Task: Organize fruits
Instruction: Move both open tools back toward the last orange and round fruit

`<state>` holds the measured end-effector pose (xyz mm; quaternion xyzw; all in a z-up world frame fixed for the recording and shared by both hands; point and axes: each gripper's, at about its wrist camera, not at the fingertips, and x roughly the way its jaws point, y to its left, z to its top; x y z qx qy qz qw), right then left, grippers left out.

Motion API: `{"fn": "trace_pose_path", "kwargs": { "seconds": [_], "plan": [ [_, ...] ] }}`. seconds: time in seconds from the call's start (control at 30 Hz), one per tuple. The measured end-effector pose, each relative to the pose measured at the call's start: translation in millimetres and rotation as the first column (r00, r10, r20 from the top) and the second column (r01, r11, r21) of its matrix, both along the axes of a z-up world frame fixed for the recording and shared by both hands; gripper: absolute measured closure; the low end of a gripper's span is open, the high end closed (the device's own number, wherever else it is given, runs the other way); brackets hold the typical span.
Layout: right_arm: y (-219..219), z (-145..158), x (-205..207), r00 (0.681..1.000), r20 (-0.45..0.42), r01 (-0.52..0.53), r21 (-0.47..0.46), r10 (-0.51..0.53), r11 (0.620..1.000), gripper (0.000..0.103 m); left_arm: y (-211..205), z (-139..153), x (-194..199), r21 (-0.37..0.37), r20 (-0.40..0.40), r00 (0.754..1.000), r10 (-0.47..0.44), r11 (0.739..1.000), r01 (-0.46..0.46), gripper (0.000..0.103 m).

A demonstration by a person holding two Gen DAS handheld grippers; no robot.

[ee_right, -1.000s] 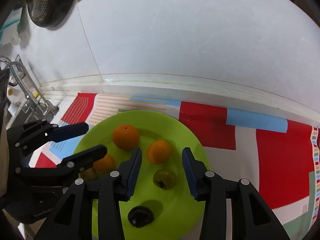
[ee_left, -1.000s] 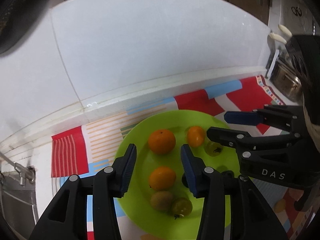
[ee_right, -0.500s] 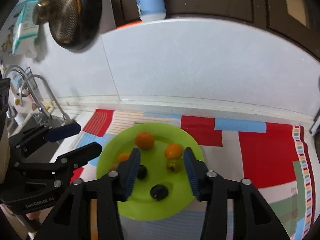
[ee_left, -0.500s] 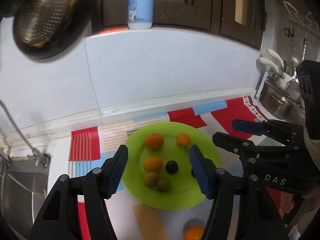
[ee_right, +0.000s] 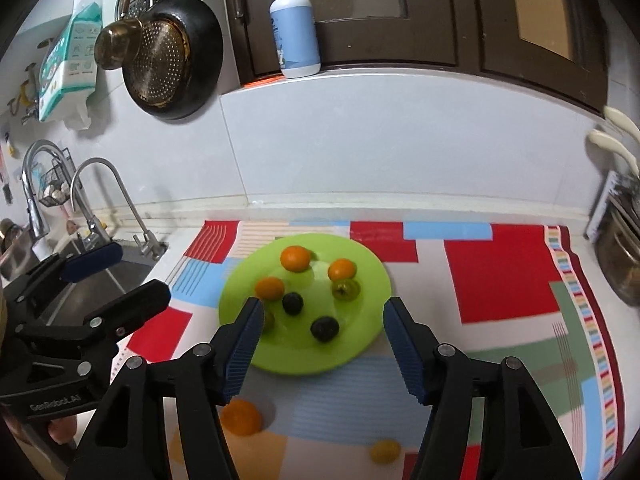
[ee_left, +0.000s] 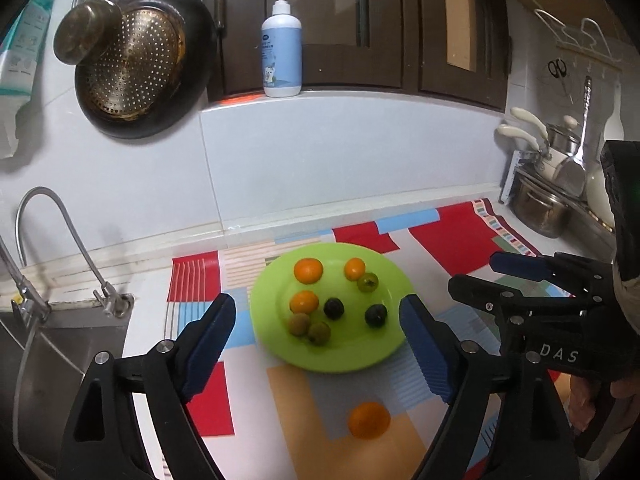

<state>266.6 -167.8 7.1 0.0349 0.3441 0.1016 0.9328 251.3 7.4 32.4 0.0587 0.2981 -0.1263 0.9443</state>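
A lime green plate (ee_left: 384, 354) (ee_right: 360, 272) sits on a patterned mat and holds several fruits: oranges (ee_left: 308, 270), dark plums (ee_left: 376, 315) and greenish fruits (ee_left: 319, 333). One loose orange (ee_left: 368, 420) (ee_right: 241, 417) lies on the mat in front of the plate. A small yellow fruit (ee_right: 385, 451) lies near the mat's front. My left gripper (ee_left: 318, 344) is open and empty, raised before the plate. My right gripper (ee_right: 322, 344) is open and empty too, and shows at the right of the left wrist view (ee_left: 486, 276).
A sink with taps (ee_right: 92, 200) lies to the left. Pots and utensils (ee_left: 548, 200) stand at the right. A soap bottle (ee_left: 281, 46) stands on the ledge and a strainer pan (ee_left: 136, 64) hangs on the wall.
Both grippers have pulled back and up from the plate and opened wider. The loose orange and the small yellow fruit have come into view.
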Motion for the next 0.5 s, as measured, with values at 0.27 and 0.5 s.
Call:
{"fn": "trace_pose_path", "kwargs": {
  "seconds": [0.27, 0.5],
  "plan": [
    [-11.4, -15.1, -27.6, 0.998, -0.043, 0.046, 0.006, -0.046, 0.999, 0.040, -5.5, -8.1, -25.5, 0.023, -0.003, 1.000, -0.001, 1.000, 0.001, 0.016],
    [-18.6, -26.9, -49.3, 0.994, -0.044, 0.097, -0.015, -0.097, 0.995, 0.040, -7.0, -22.2, -41.0, 0.033, -0.020, 1.000, 0.012, 0.999, -0.011, 0.015]
  ]
}}
